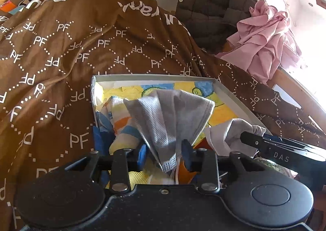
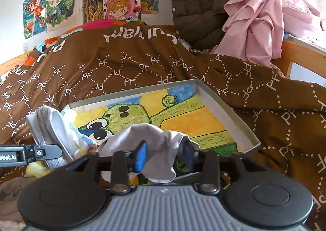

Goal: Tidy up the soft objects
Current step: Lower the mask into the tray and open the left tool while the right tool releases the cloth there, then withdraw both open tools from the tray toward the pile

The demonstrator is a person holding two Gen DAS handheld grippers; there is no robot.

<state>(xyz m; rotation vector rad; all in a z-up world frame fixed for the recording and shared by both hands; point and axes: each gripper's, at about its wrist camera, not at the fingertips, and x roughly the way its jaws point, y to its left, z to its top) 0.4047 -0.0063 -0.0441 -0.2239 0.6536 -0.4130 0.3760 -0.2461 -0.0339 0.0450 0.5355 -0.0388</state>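
The left gripper (image 1: 165, 152) pinched a grey sock (image 1: 169, 112) above the box (image 1: 154, 77) on the brown blanket (image 1: 61, 51). The right gripper (image 2: 165, 156) clamped a white sock (image 2: 154, 141) — just over the box's near edge.

The left gripper (image 1: 164, 150) sits at lower centre of its frame, jaws closed on grey cloth (image 1: 169, 112). The right gripper (image 2: 164, 154), likewise lower centre, pinches white cloth (image 2: 154, 149).
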